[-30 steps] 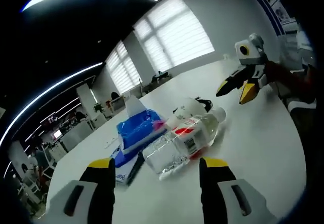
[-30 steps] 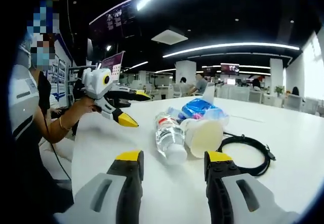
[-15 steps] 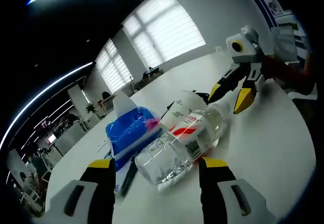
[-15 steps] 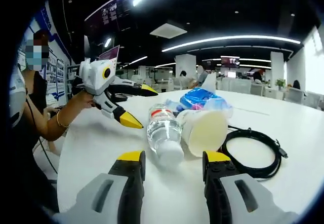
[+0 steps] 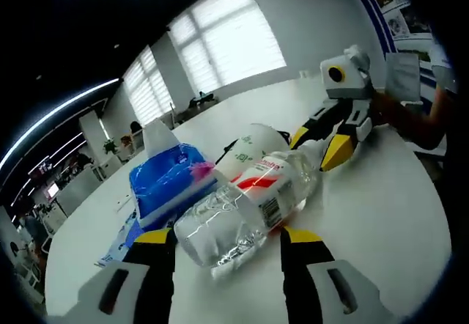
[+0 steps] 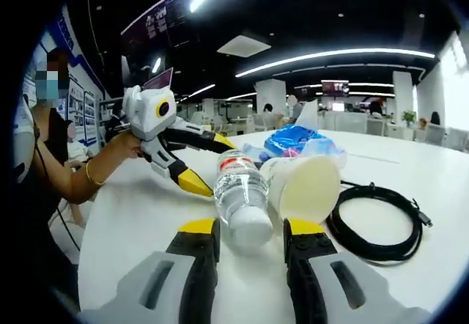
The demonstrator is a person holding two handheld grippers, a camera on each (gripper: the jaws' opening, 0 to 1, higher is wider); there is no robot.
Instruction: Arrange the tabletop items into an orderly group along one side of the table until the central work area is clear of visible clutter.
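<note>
Blinds-covered windows (image 5: 220, 42); ceiling light strips (image 6: 337, 54); distant office desks.

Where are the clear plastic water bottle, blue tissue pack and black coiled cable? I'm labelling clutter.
clear plastic water bottle (image 5: 242, 210), left gripper view, on its ribbed body
blue tissue pack (image 5: 167, 185), left gripper view, top face
black coiled cable (image 6: 381, 221), right gripper view, on the loop

One clear plastic water bottle with a red-and-white label (image 5: 245, 210) lies on its side just ahead of the left gripper's jaws; in the right gripper view its white-capped end (image 6: 240, 201) sits between the yellow tips. One pale plastic cup on its side (image 6: 304, 186) touches it. One blue tissue pack with a white tissue sticking up (image 5: 167, 179) lies beyond. One coiled black cable (image 6: 377, 221) lies to the right of the right gripper's jaws.
</note>
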